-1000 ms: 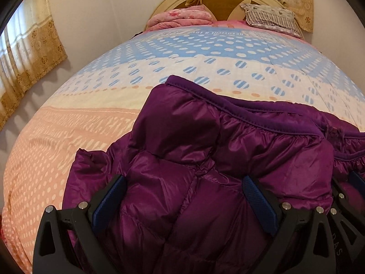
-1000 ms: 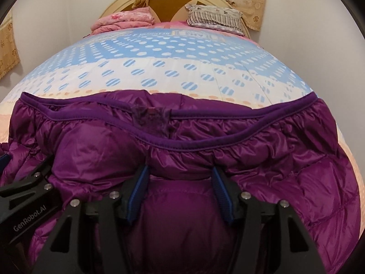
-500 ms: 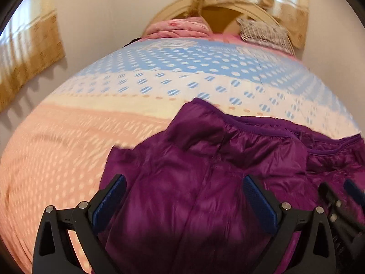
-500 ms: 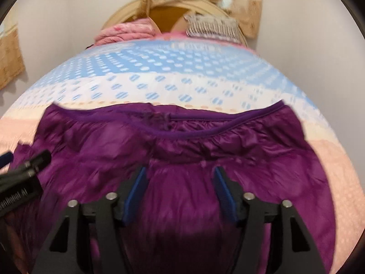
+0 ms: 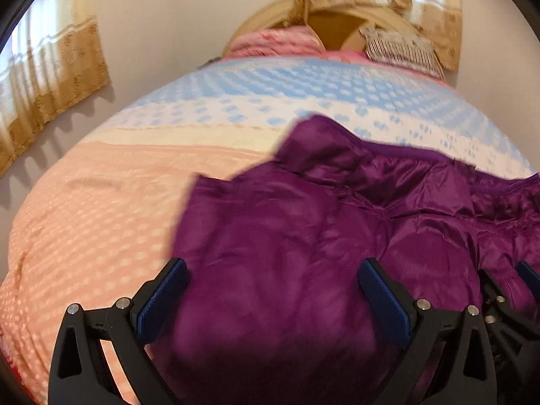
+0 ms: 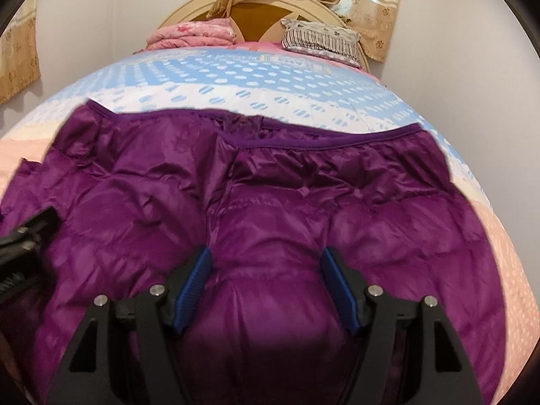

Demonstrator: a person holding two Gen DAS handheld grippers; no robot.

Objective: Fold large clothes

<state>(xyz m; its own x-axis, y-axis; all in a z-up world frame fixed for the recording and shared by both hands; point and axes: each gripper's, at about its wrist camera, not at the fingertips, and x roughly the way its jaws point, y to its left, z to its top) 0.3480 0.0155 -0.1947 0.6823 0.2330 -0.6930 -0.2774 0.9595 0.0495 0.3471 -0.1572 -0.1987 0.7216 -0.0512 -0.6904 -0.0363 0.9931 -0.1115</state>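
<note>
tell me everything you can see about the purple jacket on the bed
The purple jacket is a shiny, quilted, puffy garment, like thin nylon over padding. It lies spread across the dotted bedspread, crumpled in places. A darker purple bound edge, gathered below, runs along its far side. Near the middle of that edge a seam or opening runs down the garment. Its left part is bunched up. The left gripper and right gripper both hang open over it, pads clear of the fabric.

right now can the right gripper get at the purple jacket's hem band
Probably yes. The right gripper is open over the purple jacket, and the hem band lies exposed further up the bed with nothing on top; only jacket fabric lies between.
</note>
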